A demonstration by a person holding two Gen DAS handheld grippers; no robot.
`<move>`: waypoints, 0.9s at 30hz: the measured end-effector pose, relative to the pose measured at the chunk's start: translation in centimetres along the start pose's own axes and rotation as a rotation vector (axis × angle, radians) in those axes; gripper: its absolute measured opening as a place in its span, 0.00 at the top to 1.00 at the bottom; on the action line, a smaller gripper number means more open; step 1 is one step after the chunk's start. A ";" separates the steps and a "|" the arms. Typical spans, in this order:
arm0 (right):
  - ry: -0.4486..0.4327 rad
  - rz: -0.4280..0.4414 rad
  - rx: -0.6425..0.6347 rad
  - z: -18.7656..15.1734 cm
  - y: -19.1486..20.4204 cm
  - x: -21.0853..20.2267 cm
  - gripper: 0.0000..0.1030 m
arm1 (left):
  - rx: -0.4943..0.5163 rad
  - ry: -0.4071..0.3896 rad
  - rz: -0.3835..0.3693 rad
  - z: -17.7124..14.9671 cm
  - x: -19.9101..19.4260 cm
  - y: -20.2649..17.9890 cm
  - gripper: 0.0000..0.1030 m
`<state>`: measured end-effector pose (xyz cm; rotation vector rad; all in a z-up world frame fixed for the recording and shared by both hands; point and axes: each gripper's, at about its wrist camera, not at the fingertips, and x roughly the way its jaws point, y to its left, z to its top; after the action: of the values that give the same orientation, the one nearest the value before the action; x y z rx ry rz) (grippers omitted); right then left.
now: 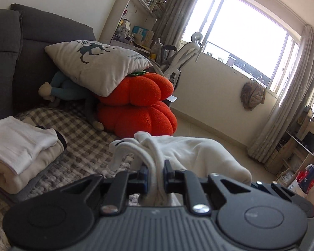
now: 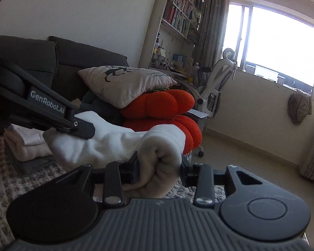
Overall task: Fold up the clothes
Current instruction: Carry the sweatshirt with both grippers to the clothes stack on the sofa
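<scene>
A white garment [image 1: 194, 152] hangs in the air between both grippers, above the checked sofa cover [image 1: 83, 146]. My left gripper [image 1: 156, 171] is shut on a bunched edge of it, folds of cloth squeezed between the pads. My right gripper [image 2: 160, 165] is shut on a thick rolled end of the same white garment [image 2: 106, 144]. In the right wrist view the left gripper [image 2: 81, 127] reaches in from the left and holds the far end. A stack of folded clothes [image 1: 16, 152], white on cream, lies at the left on the sofa.
A printed cushion [image 1: 98, 67] rests on two orange pumpkin pillows [image 1: 140, 108] at the sofa's far end, with a soft toy [image 1: 58, 87] behind. A white office chair [image 2: 217, 87], a desk under bookshelves [image 2: 180, 14], a window and curtains stand beyond.
</scene>
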<state>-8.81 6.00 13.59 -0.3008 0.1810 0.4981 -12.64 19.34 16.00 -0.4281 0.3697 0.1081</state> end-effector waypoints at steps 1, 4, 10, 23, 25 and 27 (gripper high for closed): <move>-0.014 0.019 -0.010 1.1 0.9 0.7 0.61 | -0.015 -0.016 0.004 1.0 -0.3 1.2 0.87; -0.056 0.097 -0.028 4.2 4.0 3.6 0.61 | -0.068 -0.083 0.052 4.3 -1.6 4.8 0.87; -0.125 0.328 0.019 10.3 10.6 10.8 0.62 | -0.153 -0.283 0.216 9.0 -4.3 11.8 0.87; -0.069 0.585 0.137 10.4 16.7 18.9 0.62 | -0.198 -0.286 0.381 8.2 -0.9 21.2 0.87; -0.038 0.634 0.156 10.0 16.9 19.8 0.62 | -0.197 -0.301 0.392 8.0 -0.6 21.3 0.87; -0.043 0.656 0.167 10.1 17.0 19.9 0.62 | -0.187 -0.312 0.402 8.4 -0.3 21.4 0.87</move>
<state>1.00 32.25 14.19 -0.0591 0.2790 1.1307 -13.98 42.27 15.00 -0.5088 0.1335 0.5983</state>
